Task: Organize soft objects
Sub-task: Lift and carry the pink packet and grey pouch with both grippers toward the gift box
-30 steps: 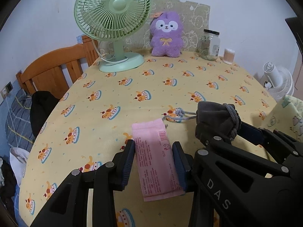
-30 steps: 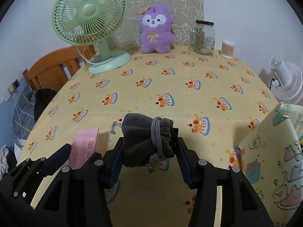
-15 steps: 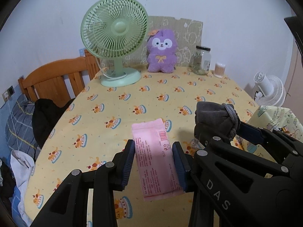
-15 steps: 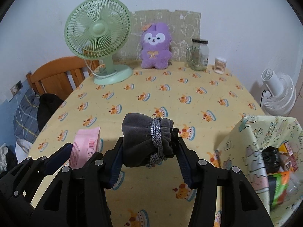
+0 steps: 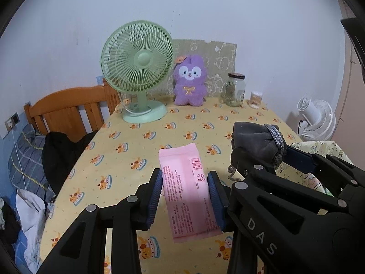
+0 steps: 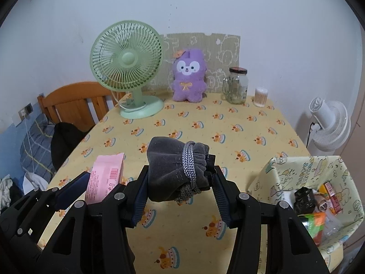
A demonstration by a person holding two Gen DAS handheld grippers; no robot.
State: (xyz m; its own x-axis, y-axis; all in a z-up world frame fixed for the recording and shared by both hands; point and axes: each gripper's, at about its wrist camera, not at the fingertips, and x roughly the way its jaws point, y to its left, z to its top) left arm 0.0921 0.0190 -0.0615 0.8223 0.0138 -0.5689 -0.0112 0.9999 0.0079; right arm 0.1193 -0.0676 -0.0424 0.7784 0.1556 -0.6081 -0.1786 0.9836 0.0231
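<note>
My left gripper point(image 5: 185, 183) is shut on a flat pink packet point(image 5: 187, 191) and holds it up above the yellow tablecloth point(image 5: 146, 150). My right gripper point(image 6: 180, 182) is shut on a grey drawstring pouch point(image 6: 175, 171), also held in the air; the pouch shows in the left wrist view point(image 5: 255, 143) to the right of the packet. The packet shows in the right wrist view point(image 6: 106, 177) at the left. A patterned fabric bin point(image 6: 285, 169) with several items inside stands at the right.
A green desk fan point(image 6: 127, 68), a purple plush toy point(image 6: 188, 77), a glass jar point(image 6: 237, 85) and a small cup of swabs point(image 6: 260, 97) stand at the table's far edge. A wooden chair point(image 6: 73, 100) is at the left, a white floor fan point(image 6: 330, 123) at the right.
Both grippers have risen and pulled back from the table with the packet and the pouch held. The bin has come into the right wrist view.
</note>
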